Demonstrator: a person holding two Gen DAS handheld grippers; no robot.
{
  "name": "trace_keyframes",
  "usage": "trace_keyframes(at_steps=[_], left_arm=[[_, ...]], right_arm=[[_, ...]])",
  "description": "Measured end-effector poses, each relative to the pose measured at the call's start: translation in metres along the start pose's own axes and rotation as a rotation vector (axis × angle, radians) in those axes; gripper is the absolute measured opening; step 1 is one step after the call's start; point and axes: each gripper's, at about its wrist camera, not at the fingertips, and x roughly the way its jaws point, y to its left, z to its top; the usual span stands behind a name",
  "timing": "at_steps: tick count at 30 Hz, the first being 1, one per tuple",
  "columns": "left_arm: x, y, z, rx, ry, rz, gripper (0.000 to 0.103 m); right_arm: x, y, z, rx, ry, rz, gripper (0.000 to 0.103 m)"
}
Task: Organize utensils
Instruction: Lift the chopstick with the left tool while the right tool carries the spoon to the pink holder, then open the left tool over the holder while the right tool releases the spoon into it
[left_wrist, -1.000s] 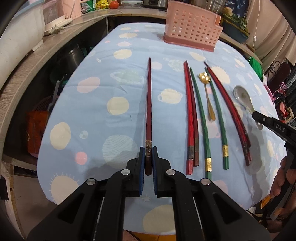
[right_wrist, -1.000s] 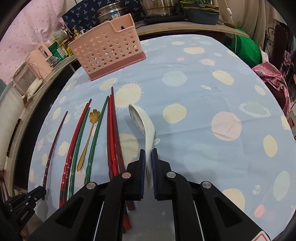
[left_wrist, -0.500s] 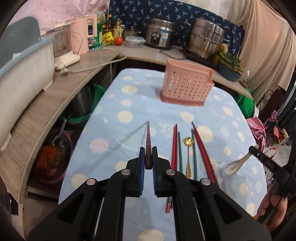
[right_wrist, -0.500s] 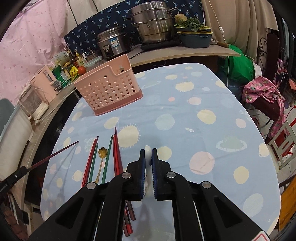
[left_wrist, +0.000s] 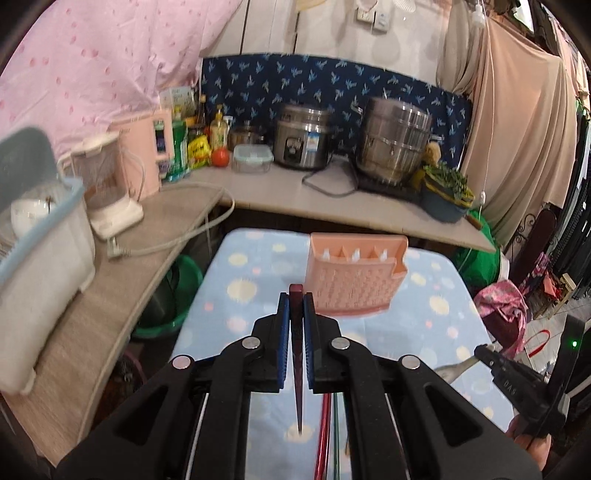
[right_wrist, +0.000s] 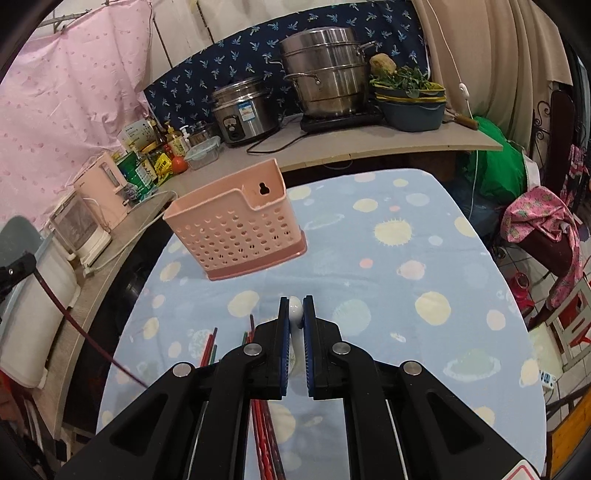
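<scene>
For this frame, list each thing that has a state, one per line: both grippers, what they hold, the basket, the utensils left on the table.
Left gripper: shut on dark red chopstick.
Dark red chopstick: held, tip hanging down.
Right gripper: shut on white spoon.
White spoon: held, off the table.
Pink basket: upright, nothing visible inside.
Remaining chopsticks: lying flat on the tablecloth.
</scene>
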Motion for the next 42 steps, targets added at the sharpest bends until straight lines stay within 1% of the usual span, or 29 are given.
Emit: trace_keyframes(at_steps=[6,10,14,16,20,25,30,32,33,34,35,37,40,42], left_arm=[[0.003,-0.013,0.062,0.0,-0.107,-0.025,0.007],[0.011,-0.024,0.106,-0.018,-0.183,-0.041,0.007],[0.031,-0.033,0.141,-0.028,-0.227,-0.044,0.007],[0.044,-0.035,0.149,-0.027,-0.226,-0.044,0.007],[0.081,-0.037,0.149,-0.019,-0.191,-0.029,0.007],[0.121,-0.033,0.133,-0.022,-0.136,-0.015,0.007],[0.143,-0.027,0.12,-0.036,-0.082,-0.009,0.007],[0.146,-0.025,0.117,-0.038,-0.074,-0.001,0.008],[0.146,-0.025,0.116,-0.035,-0.079,0.016,0.01],[0.145,-0.025,0.115,-0.029,-0.082,0.03,0.02],[0.144,-0.025,0.116,-0.026,-0.084,0.031,0.031],[0.139,-0.026,0.114,-0.026,-0.093,0.036,0.041],[0.13,-0.028,0.11,-0.017,-0.104,0.046,0.051],[0.121,-0.029,0.106,-0.012,-0.107,0.048,0.052]], right_arm=[[0.016,0.017,0.06,-0.015,-0.067,0.039,0.007],[0.036,0.024,0.102,-0.013,-0.101,0.047,0.007],[0.065,0.03,0.135,-0.01,-0.103,0.058,0.007],[0.081,0.032,0.145,-0.007,-0.087,0.06,0.007],[0.113,0.033,0.149,-0.004,-0.054,0.047,0.007],[0.145,0.032,0.143,-0.016,-0.006,0.026,0.007],[0.162,0.032,0.136,-0.023,0.03,0.029,0.009],[0.16,0.031,0.135,-0.023,0.017,0.025,0.011],[0.159,0.031,0.135,-0.023,0.015,0.024,0.011],[0.157,0.031,0.134,-0.02,0.012,0.026,0.012],[0.155,0.03,0.135,-0.017,0.009,0.027,0.015],[0.148,0.03,0.135,-0.014,0.001,0.033,0.018],[0.129,0.031,0.132,-0.016,-0.024,0.04,0.025],[0.116,0.031,0.129,-0.015,-0.035,0.05,0.027]])
